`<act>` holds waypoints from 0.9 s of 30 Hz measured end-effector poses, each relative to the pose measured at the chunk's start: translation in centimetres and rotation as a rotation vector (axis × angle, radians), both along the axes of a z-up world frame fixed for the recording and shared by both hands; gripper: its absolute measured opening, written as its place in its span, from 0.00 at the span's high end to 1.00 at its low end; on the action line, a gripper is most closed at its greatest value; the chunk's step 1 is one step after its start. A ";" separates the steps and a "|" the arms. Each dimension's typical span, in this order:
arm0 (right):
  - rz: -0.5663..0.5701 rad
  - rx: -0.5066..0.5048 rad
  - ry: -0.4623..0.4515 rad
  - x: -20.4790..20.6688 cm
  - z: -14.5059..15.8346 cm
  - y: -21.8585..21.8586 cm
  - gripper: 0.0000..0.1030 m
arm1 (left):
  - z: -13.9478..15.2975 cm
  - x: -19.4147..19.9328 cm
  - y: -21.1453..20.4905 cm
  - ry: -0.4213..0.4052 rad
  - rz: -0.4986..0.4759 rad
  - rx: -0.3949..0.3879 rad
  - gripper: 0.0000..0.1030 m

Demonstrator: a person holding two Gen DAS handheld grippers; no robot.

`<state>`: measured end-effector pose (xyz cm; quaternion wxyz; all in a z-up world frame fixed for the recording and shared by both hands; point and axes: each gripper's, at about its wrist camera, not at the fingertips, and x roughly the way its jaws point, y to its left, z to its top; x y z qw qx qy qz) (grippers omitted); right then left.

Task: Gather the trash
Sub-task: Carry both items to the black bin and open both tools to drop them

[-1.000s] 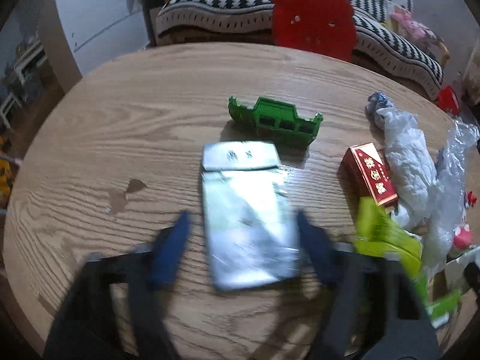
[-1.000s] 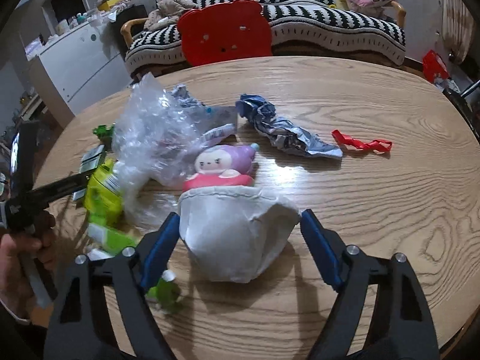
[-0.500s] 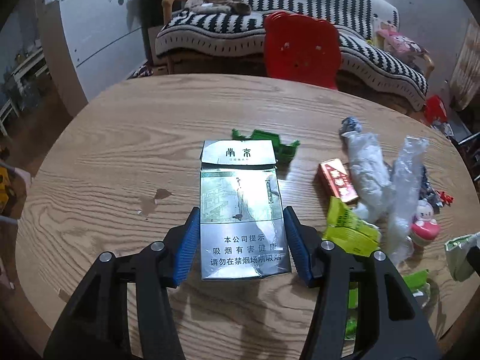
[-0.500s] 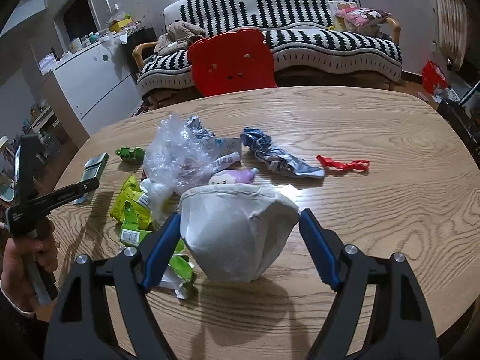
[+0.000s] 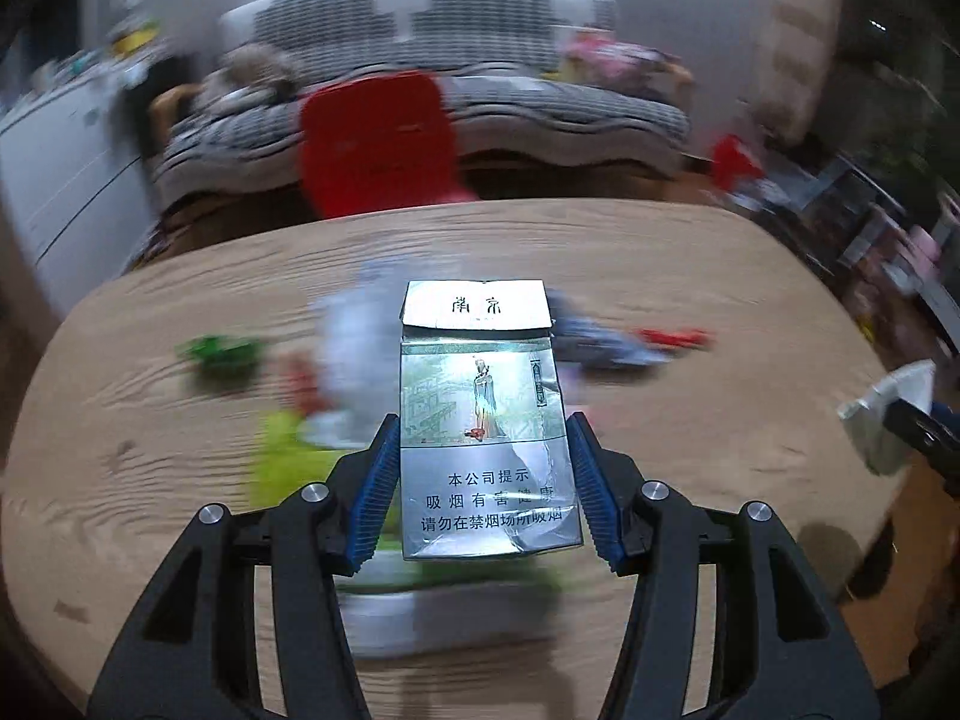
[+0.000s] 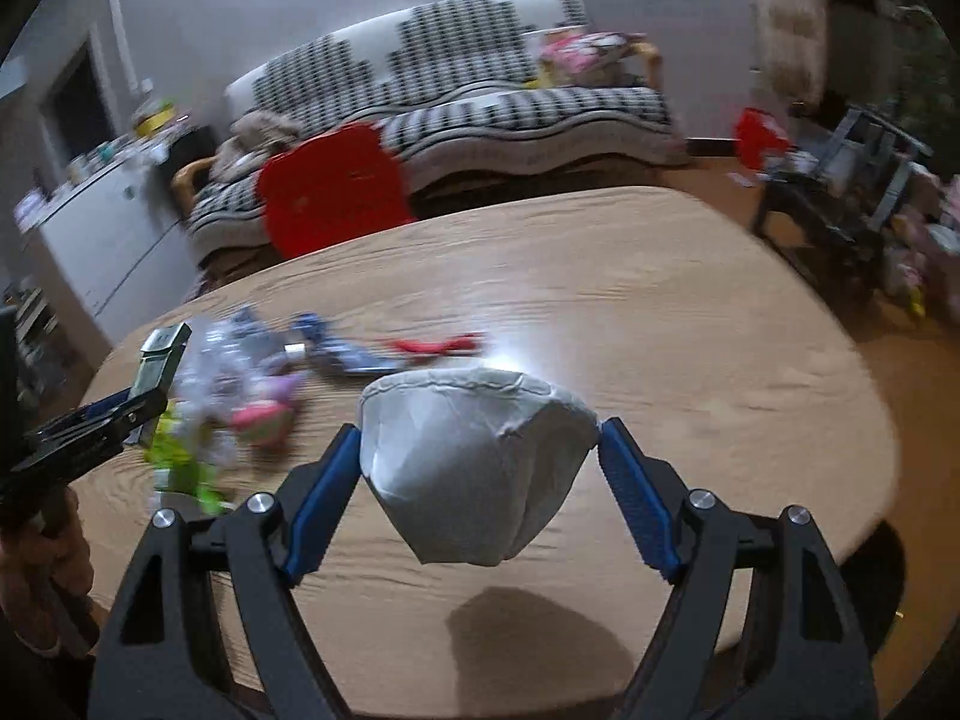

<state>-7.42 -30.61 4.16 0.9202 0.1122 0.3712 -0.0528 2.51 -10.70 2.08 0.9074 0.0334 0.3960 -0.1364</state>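
Cigarette pack (image 5: 483, 414), silver, lid flap open at its top: clamped between the blue pads of the left tongs (image 5: 483, 492), jaws about half closed on its sides, pack clear of the table (image 5: 690, 420).

Crushed white paper cup (image 6: 474, 450): pinched at its rim by the right tongs (image 6: 480, 480), jaws wide, cup off the table, its shadow at 6 o'clock below it.

Remaining litter lies on the table at 10 to 12 o'clock of the cup: red wrapper strip (image 6: 435, 345), crumpled blue-silver foil (image 6: 342, 354), pink toy (image 6: 264, 414), green wrappers (image 6: 180, 462); all blurred.

Red chair (image 6: 333, 195) beyond the table's far edge, striped sofa (image 6: 480, 90) behind it.
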 end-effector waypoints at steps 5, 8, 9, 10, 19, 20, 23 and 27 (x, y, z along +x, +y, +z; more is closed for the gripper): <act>-0.169 -0.012 -0.002 -5.2 -0.5 -8.5 0.24 | -0.3 -4.2 -11.7 -0.010 -0.238 -0.009 0.48; -0.295 -0.006 0.005 -9.4 -1.3 -14.3 0.24 | -0.9 -7.4 -18.3 -0.019 -0.379 -0.015 0.48; -0.324 -0.004 0.009 -10.6 -1.6 -15.6 0.24 | -1.3 -8.8 -21.0 -0.018 -0.433 -0.019 0.48; -0.352 0.000 0.011 -11.7 -1.9 -16.9 0.24 | -1.6 -9.8 -23.0 -0.010 -0.475 -0.025 0.48; -0.596 0.082 0.105 -22.2 -6.7 -28.8 0.24 | -6.1 -18.4 -37.6 0.079 -0.788 -0.036 0.48; -0.621 0.096 0.121 -23.2 -7.5 -30.1 0.24 | -7.0 -19.4 -38.8 0.095 -0.822 -0.029 0.48; -0.669 0.133 0.149 -25.3 -9.1 -32.5 0.24 | -9.4 -20.8 -42.0 0.138 -0.882 -0.010 0.48; -0.704 0.166 0.168 -26.2 -10.5 -34.2 0.24 | -11.8 -21.3 -44.3 0.184 -0.903 0.001 0.48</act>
